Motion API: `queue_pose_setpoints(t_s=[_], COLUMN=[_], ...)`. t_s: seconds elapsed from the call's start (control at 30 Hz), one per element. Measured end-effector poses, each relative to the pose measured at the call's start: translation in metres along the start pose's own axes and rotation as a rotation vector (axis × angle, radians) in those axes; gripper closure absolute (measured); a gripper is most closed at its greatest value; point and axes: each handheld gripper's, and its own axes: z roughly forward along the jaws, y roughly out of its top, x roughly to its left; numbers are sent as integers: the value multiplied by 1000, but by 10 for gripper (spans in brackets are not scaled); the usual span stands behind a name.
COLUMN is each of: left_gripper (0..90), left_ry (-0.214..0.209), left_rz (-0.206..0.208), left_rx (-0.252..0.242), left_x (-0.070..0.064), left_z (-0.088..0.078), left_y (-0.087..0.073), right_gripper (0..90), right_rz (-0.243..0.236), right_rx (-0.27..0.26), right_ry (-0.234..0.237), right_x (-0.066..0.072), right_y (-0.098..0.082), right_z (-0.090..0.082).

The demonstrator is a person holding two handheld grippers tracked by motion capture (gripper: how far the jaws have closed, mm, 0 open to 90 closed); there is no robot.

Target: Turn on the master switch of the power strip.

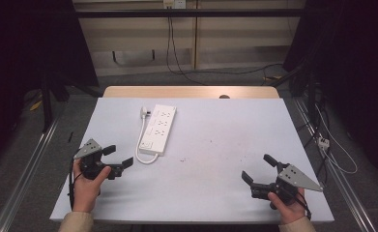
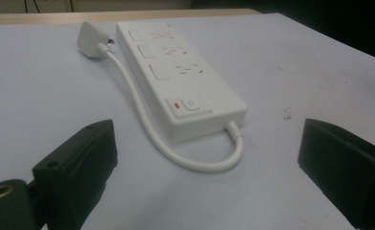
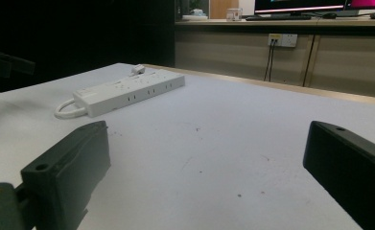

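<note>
High view: a white plastic six-outlet power strip (image 1: 158,129) lies flat on the pale grey-white table top (image 1: 215,145), left of centre, long axis running away from the person. Its short white cord (image 1: 141,145) loops out from the near end and runs back along the strip's left side to a white plug (image 1: 144,112) resting beside the far end. The left gripper (image 1: 118,158) sits near the table's left edge, jaws spread wide, empty, near the cord loop but not touching. The right gripper (image 1: 258,170) is well apart from the strip at the near right, jaws also wide and empty.

Left gripper view: the strip's near end with its rocker switch (image 2: 187,106) and the cord loop (image 2: 194,160) lie straight ahead between the open jaws. Risk, as I judge it: a low approach would catch the loop first and drag or swivel the strip (the smooth top looks to offer little grip).

Right gripper view: the strip (image 3: 130,91) sits far off to the left, side-on. A reach from here crosses much bare table; a one-ended grab would likely pivot the strip.
</note>
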Motion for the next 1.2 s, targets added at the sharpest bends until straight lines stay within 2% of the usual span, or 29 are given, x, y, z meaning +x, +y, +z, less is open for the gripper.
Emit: queue_pose_setpoints(t_s=[1.2], left_gripper=[55], left_ry=[17], left_rz=[-9], left_rx=[10], left_x=[9], left_z=[-12], left_y=[-11], right_gripper=[19], right_rz=[3], right_rx=[1], right_ry=[-2], right_x=[-1], right_y=[0], right_z=[-1])
